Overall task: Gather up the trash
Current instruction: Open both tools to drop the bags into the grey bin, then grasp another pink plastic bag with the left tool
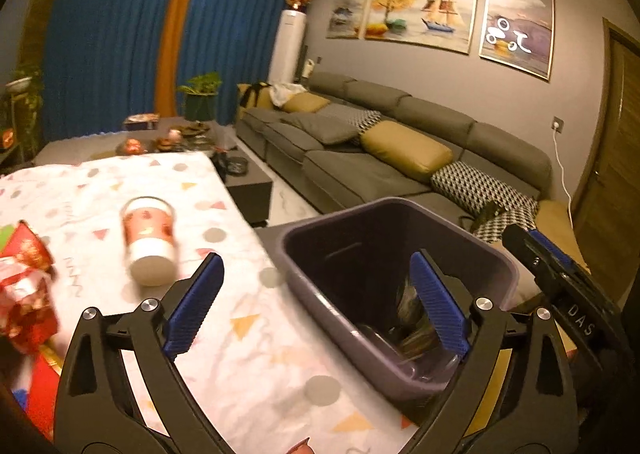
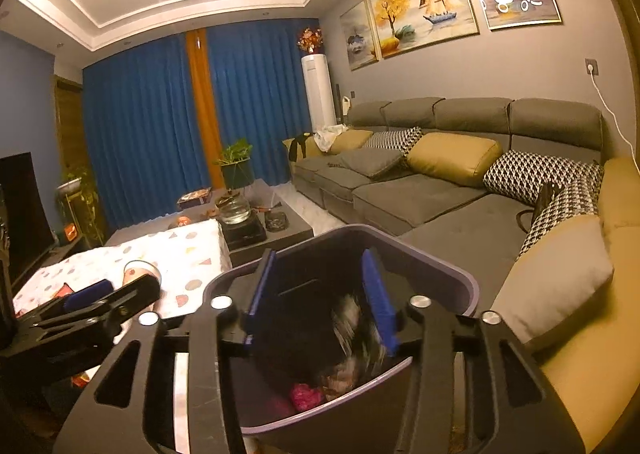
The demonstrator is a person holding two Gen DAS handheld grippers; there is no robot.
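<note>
Fingers of left gripper [image 1: 316,302] spread wide, nothing between them, poised over table edge and near rim of purple bin [image 1: 400,286]. Right gripper [image 2: 320,294] fingers parted, empty, above bin [image 2: 460,282] mouth. Blurred dark wrapper [image 2: 356,330] and pink scrap [image 2: 306,394] inside bin. Red-and-white cup [image 1: 150,240] lies on its side on patterned tablecloth [image 1: 240,334]. Red wrappers [image 1: 24,286] at table's left edge. Grey sofa [image 2: 420,198] behind.
</note>
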